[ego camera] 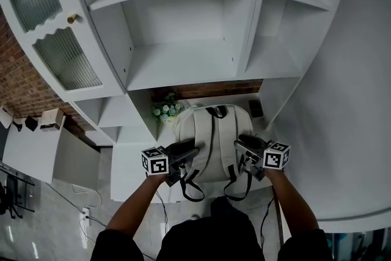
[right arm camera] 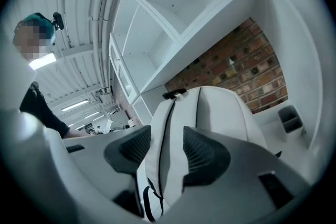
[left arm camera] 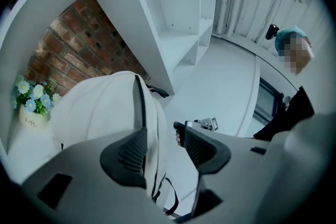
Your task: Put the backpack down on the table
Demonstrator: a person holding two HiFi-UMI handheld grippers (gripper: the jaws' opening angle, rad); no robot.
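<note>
The white backpack point(ego camera: 208, 134) with black trim rests on the white table point(ego camera: 131, 162) under the shelves, its shoulder straps facing me and black strap ends hanging over the front edge. My left gripper point(ego camera: 185, 153) is at its left side and my right gripper point(ego camera: 243, 145) at its right side. In the left gripper view the left gripper point(left arm camera: 160, 134) stands open, with the backpack's point(left arm camera: 100, 107) edge in line with the gap and free room beside one pad. In the right gripper view the right gripper point(right arm camera: 167, 135) is open, and the backpack's point(right arm camera: 210, 107) zipped side shows between its pads.
A small pot of white flowers point(ego camera: 166, 110) stands at the backpack's left by the brick wall point(left arm camera: 68, 44). A dark holder point(ego camera: 256, 108) sits at its right. White shelving point(ego camera: 183, 21) rises above the table, and a glass-door cabinet point(ego camera: 43, 15) is at far left.
</note>
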